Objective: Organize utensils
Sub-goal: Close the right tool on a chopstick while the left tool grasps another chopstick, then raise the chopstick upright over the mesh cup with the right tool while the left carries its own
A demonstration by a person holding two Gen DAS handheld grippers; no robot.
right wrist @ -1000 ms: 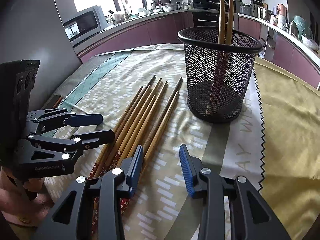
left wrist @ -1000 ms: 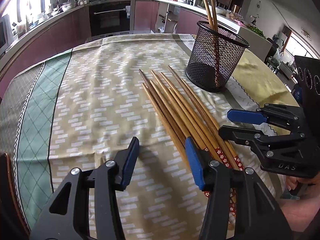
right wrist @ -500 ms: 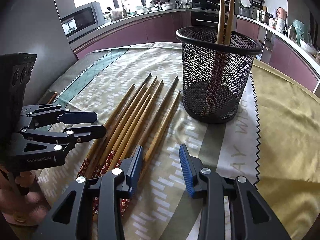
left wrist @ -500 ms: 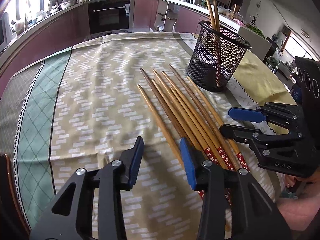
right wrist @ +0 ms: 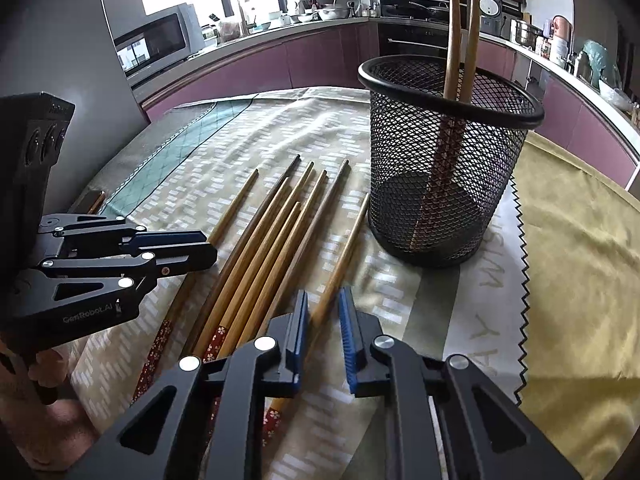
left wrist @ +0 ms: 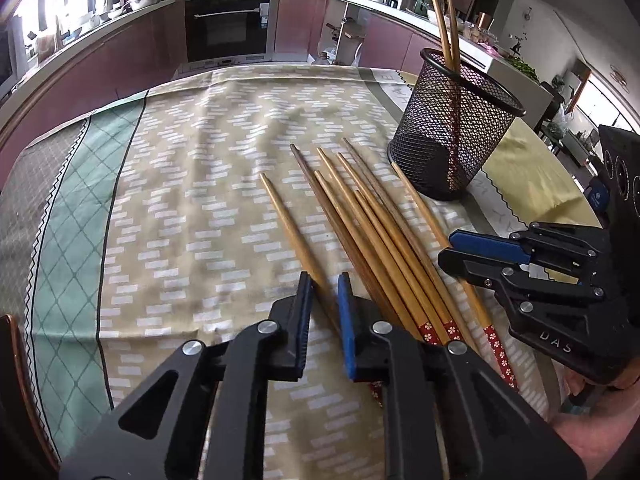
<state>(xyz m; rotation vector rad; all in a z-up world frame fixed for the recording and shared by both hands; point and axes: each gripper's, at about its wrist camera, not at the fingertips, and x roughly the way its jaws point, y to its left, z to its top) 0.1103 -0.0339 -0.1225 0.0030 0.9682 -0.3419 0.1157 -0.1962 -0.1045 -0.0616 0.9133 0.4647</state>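
Observation:
Several wooden chopsticks (left wrist: 372, 224) with red flowered ends lie side by side on the patterned tablecloth (left wrist: 192, 184). The leftmost chopstick (left wrist: 286, 220) lies apart from them, and my left gripper (left wrist: 324, 278) is closing on it, blue pads against its sides. The rightmost chopstick (right wrist: 346, 248) also lies apart; my right gripper (right wrist: 323, 294) is closing on it the same way. A black mesh holder (right wrist: 440, 160) stands upright just beyond with two chopsticks (right wrist: 460, 40) leaning in it. Each gripper shows in the other's view: the left gripper (right wrist: 204, 246) and the right gripper (left wrist: 446, 246).
The round table carries a beige, green and yellow cloth (right wrist: 580, 260) with a zigzag edge. Kitchen counters, an oven (left wrist: 228, 28) and a microwave (right wrist: 160, 44) ring the room behind. A chair back (left wrist: 16, 380) shows at the left table edge.
Both grippers' jaws have narrowed from wide apart to close around one chopstick each. The leftmost and rightmost chopsticks now lie separated from the bundle.

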